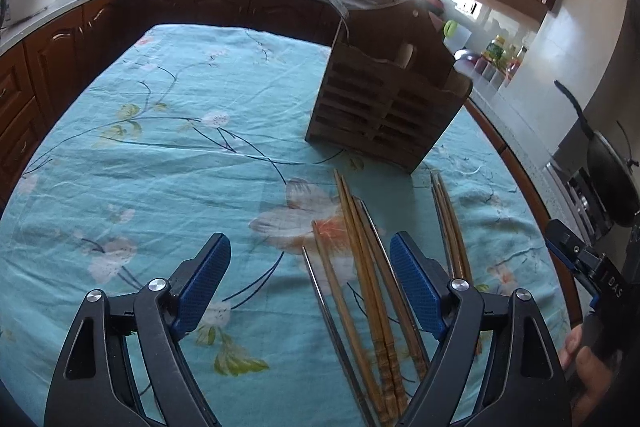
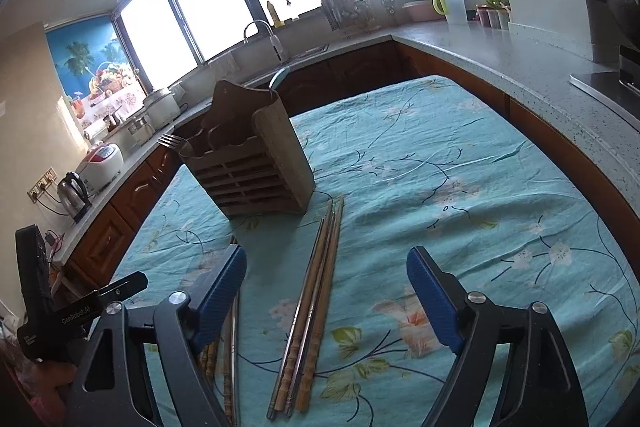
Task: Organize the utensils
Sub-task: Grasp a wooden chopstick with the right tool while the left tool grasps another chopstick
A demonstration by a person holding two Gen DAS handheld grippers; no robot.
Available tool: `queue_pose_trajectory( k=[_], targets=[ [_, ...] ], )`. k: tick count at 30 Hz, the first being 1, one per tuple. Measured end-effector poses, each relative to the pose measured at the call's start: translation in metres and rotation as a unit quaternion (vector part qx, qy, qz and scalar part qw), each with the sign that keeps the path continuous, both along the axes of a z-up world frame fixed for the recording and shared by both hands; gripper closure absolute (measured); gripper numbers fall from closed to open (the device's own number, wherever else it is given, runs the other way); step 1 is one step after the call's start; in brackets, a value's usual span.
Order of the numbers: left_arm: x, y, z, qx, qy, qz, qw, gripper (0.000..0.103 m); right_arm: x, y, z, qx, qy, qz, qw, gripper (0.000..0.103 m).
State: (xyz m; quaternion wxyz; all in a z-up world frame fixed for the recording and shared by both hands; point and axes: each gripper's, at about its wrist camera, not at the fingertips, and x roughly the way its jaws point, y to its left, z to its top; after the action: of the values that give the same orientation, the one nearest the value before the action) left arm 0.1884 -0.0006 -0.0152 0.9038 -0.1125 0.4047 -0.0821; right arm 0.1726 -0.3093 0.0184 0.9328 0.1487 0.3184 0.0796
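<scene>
A wooden slatted utensil holder [image 1: 380, 107] [image 2: 252, 163] stands on the floral tablecloth, with a fork [image 1: 332, 1] [image 2: 170, 141] and a spoon [image 2: 278, 75] sticking out of it. Two bundles of wooden and metal chopsticks lie flat in front of it. One bundle [image 1: 362, 267] lies between the fingers of my left gripper [image 1: 310, 251], close to its right finger; the pads do not touch it. The other bundle [image 2: 316, 299] [image 1: 448, 223] lies between the fingers of my right gripper [image 2: 326, 259], also untouched. Both grippers hover open just above the cloth.
The turquoise tablecloth [image 1: 160, 167] covers a table ringed by kitchen counters [image 2: 520, 67] and brown cabinets. A kettle [image 2: 74, 193], rice cookers, a sink tap [image 2: 264, 31], bottles and a wok [image 1: 612, 175] sit on the counters. A hand [image 1: 588, 367] shows at the right edge.
</scene>
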Motion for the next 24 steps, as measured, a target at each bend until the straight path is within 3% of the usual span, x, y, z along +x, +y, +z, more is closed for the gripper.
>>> queue_pose_trajectory(
  k=[10, 13, 18, 24],
  targets=[
    [0.048, -0.026, -0.023, 0.026, 0.048, -0.028, 0.9981, 0.042, 0.063, 0.012, -0.035, -0.021, 0.073, 0.017, 0.997, 0.063],
    [0.060, -0.032, -0.028, 0.038, 0.055, -0.031, 0.9973, 0.045, 0.078, 0.016, -0.044, -0.032, 0.089, 0.022, 0.995, 0.067],
    [0.077, -0.042, -0.042, 0.067, 0.077, -0.040, 0.9940, 0.063, 0.097, 0.020, -0.063, -0.051, 0.122, 0.023, 0.991, 0.078],
    [0.081, -0.047, -0.044, 0.088, 0.066, -0.049, 0.9928, 0.063, 0.102, 0.020, -0.065, -0.063, 0.123, 0.026, 0.990, 0.084]
  ],
)
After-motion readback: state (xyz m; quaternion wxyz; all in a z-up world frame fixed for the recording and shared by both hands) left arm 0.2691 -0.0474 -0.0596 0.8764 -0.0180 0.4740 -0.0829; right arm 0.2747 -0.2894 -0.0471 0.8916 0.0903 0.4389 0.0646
